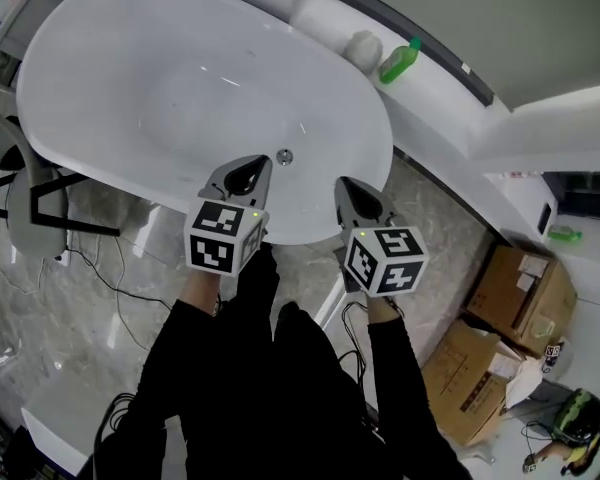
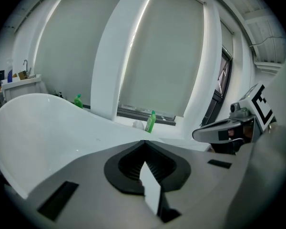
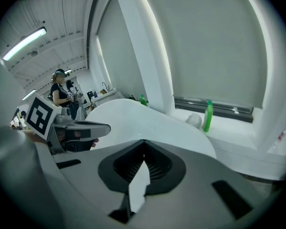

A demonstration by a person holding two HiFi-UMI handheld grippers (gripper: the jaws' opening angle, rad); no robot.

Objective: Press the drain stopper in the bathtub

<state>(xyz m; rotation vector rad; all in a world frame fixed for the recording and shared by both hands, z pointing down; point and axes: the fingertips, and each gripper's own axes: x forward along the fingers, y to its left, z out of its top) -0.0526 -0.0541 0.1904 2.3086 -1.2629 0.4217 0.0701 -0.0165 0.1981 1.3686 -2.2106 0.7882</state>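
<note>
I hold my left hand-held gripper (image 1: 246, 175) and right hand-held gripper (image 1: 357, 198) side by side over the near end of the white bathtub (image 1: 110, 78). Both are clenched, jaws together on nothing. The drain stopper (image 1: 285, 156) sits in the tub floor near that end, between the two tips and apart from both.

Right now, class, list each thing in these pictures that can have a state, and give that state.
White oval bathtub: holds no water.
Round metal drain stopper: no jaws on it; pressed or raised, cannot tell.
Left gripper: jaws together, nothing between them.
Right gripper: jaws together, nothing between them.
Green plastic bottle: upright, capped.
Brown cardboard box: flaps open.
</note>
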